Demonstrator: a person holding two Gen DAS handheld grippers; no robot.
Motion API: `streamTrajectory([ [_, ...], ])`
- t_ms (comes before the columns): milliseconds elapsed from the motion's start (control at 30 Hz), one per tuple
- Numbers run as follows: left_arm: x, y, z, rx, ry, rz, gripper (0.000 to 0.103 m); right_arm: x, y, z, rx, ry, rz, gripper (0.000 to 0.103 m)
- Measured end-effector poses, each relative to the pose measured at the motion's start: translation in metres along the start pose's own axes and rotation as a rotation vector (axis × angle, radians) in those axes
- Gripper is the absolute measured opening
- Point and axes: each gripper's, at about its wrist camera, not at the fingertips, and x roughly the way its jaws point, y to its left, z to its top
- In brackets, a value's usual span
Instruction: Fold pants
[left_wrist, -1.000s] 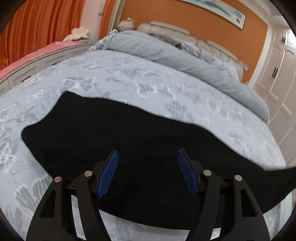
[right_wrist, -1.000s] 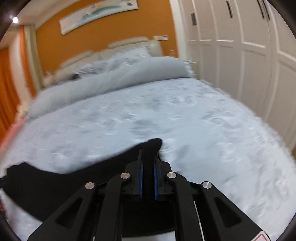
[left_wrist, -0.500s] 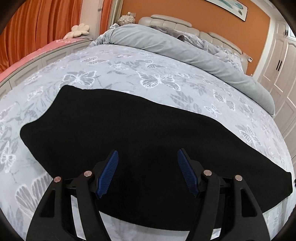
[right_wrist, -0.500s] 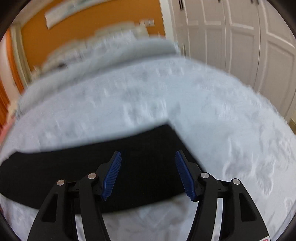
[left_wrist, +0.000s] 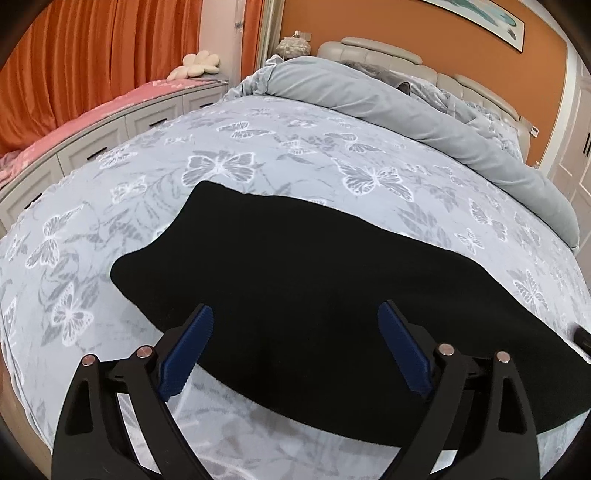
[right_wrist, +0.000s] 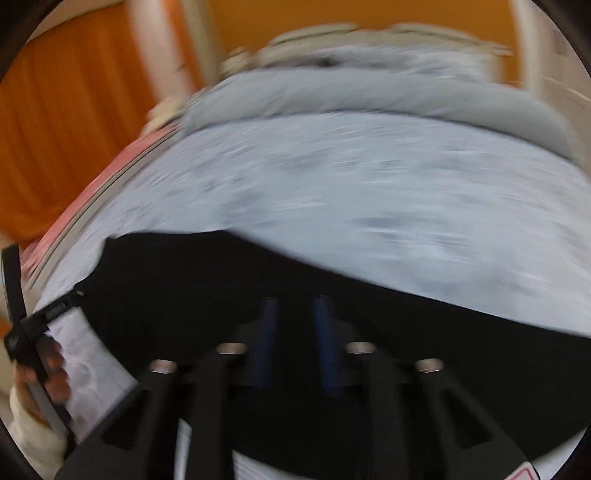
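Observation:
Black pants (left_wrist: 314, 266) lie flat in a long band across the butterfly-print bed cover (left_wrist: 295, 147). My left gripper (left_wrist: 295, 306) hovers over their near edge toward the left end. Its jaws are opening wide, and no cloth is pinched between the blue pads (left_wrist: 188, 350). The right wrist view is badly blurred. In it my right gripper (right_wrist: 295, 306) is over the pants (right_wrist: 184, 280), its pads drawn close together, and I see no fold held between them. At the left edge of that view, a hand (right_wrist: 48, 373) grips the other gripper's handle.
A rolled grey duvet (left_wrist: 369, 96) and pillows lie along the headboard at the far end. A low white drawer bench with a pink top (left_wrist: 92, 122) runs along the left of the bed, before orange curtains (left_wrist: 74, 55). White cupboard doors (left_wrist: 576, 147) stand at the right.
The right gripper, first shut on a pants end, opened and let it fall flat, then closed and swung left. The left jaws spread wider, and the pants sit further right in that view.

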Motion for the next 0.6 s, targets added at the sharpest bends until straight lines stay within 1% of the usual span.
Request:
streamTrajectory([
  [33,0.000,-0.001,-0.001,0.010,0.001,0.004,0.089,0.029,0.027,0.012,-0.025,0.021,0.032,0.001],
  [67,0.000,-0.003,0.000,0.022,0.003,0.016,0.090,0.048,0.046,0.018,-0.038,0.039,0.046,0.001],
  [133,0.000,-0.006,0.000,0.049,-0.003,0.042,0.090,0.085,0.076,0.029,-0.056,0.069,0.052,0.001],
  [167,0.000,-0.006,0.001,0.054,-0.003,0.045,0.090,0.114,0.090,0.037,-0.073,0.101,0.031,0.001],
  [233,0.000,-0.008,0.003,0.065,-0.006,0.044,0.090,0.148,0.105,0.039,-0.096,0.159,-0.041,0.000],
  [267,0.001,-0.009,0.004,0.071,-0.003,0.034,0.090,0.164,0.105,0.042,-0.091,0.163,-0.066,0.000],
  [300,0.001,-0.010,0.005,0.078,0.002,0.023,0.090,0.164,0.103,0.049,-0.063,0.143,-0.070,0.000],
  [333,0.001,-0.010,0.007,0.082,0.007,0.015,0.091,0.160,0.102,0.051,-0.027,0.146,-0.066,0.000],
  [367,0.000,-0.010,0.008,0.083,0.007,0.007,0.091,0.144,0.098,0.054,0.028,0.124,-0.030,0.003],
  [400,-0.001,-0.009,0.009,0.081,0.003,0.002,0.091,0.128,0.102,0.056,0.043,0.089,0.018,0.003],
  [433,-0.002,-0.009,0.010,0.078,-0.002,-0.003,0.091,0.113,0.108,0.053,0.018,0.057,0.033,0.003],
  [500,-0.005,-0.009,0.011,0.078,-0.009,-0.001,0.092,0.102,0.113,0.035,-0.021,0.041,0.022,0.003],
  [533,-0.006,-0.009,0.010,0.079,-0.012,0.001,0.093,0.101,0.108,0.022,-0.031,0.063,0.008,0.003],
  [567,-0.006,-0.010,0.009,0.080,-0.013,0.002,0.093,0.101,0.102,0.010,-0.038,0.095,-0.031,0.003],
  [600,-0.006,-0.011,0.008,0.084,-0.012,0.003,0.093,0.105,0.088,-0.001,-0.033,0.129,-0.072,0.000],
])
